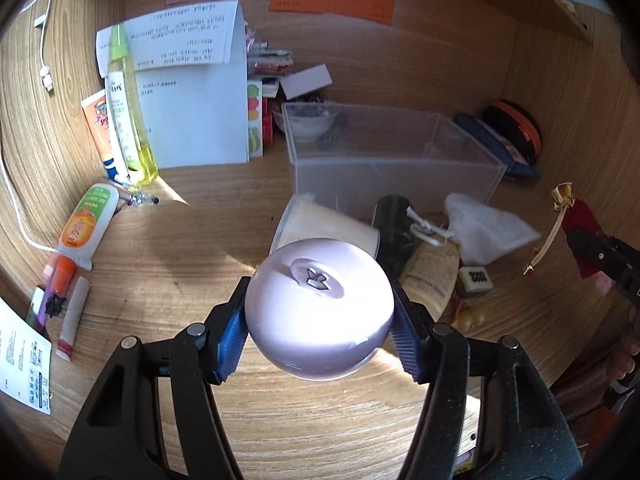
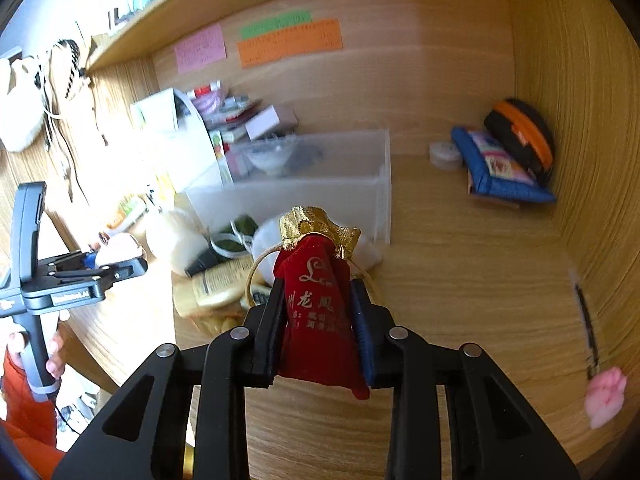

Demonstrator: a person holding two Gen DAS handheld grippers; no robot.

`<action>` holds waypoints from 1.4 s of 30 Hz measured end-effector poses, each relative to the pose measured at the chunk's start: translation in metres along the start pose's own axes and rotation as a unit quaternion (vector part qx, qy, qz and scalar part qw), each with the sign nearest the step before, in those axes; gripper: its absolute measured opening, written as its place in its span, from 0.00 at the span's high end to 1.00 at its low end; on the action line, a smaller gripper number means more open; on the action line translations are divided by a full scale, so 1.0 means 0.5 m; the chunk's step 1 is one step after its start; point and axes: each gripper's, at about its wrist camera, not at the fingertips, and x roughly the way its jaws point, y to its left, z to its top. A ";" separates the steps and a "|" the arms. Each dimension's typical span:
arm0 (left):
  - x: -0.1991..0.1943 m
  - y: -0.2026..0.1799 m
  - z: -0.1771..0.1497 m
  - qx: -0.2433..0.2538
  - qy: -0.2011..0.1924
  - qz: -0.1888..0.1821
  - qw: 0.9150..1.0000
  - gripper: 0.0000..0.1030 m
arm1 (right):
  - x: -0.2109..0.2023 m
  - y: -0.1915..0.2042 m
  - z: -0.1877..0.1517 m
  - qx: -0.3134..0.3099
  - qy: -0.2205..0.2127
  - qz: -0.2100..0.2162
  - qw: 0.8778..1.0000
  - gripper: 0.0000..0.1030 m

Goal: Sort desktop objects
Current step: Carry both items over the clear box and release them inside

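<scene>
Left wrist view
Left claw (image 1: 319,322): clamped on one round lilac jar (image 1: 319,312), lifted over the near desk (image 1: 168,264).
Risk: the jar is smooth and domed, pinched only at its sides; it could squirt out and drop onto the clutter below.
Clear bin (image 1: 390,156): one, just beyond the jar, centre; looks nearly bare.
Tubes and bottles, left side: one yellow spray bottle (image 1: 128,104) standing, one orange-and-white tube (image 1: 86,224) lying down.
White cloth bag (image 1: 486,232): one, right of centre, before the bin.

Right wrist view
Right claw (image 2: 318,316): pinching one red velvet pouch (image 2: 320,312), gold top upward, above the near desk.
Risk: soft cloth may slide through the pads; its cord (image 2: 256,276) dangles and could snag the pile beneath.
Sticky notes, far wall: three, being pink (image 2: 200,49), green (image 2: 276,24), orange (image 2: 289,43).
Pouches, far right corner: one blue (image 2: 500,172), one black-and-orange (image 2: 520,136).
</scene>
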 end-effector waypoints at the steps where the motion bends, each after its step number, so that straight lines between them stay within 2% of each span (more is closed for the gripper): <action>1: -0.005 -0.002 0.008 0.000 -0.006 -0.002 1.000 0.39 | -0.005 0.000 0.008 0.000 -0.006 0.000 1.000 0.73; 11: -0.025 -0.018 0.089 0.006 -0.053 -0.011 0.998 0.39 | -0.021 0.001 0.084 -0.024 -0.043 0.009 0.999 0.73; 18: -0.022 -0.019 0.158 0.009 -0.070 -0.016 0.997 0.39 | 0.000 0.013 0.139 -0.042 -0.060 0.020 0.997 0.73; 24: -0.008 -0.011 0.214 0.005 -0.078 -0.020 0.997 0.39 | 0.038 0.011 0.183 -0.044 -0.057 0.030 0.997 0.73; 32: 0.050 -0.001 0.270 0.000 -0.065 -0.025 0.998 0.39 | 0.117 0.003 0.234 -0.045 -0.038 0.031 0.998 0.73; 42: 0.174 -0.007 0.316 -0.001 -0.012 -0.046 0.999 0.39 | 0.248 0.006 0.276 -0.057 0.008 0.033 0.998 0.73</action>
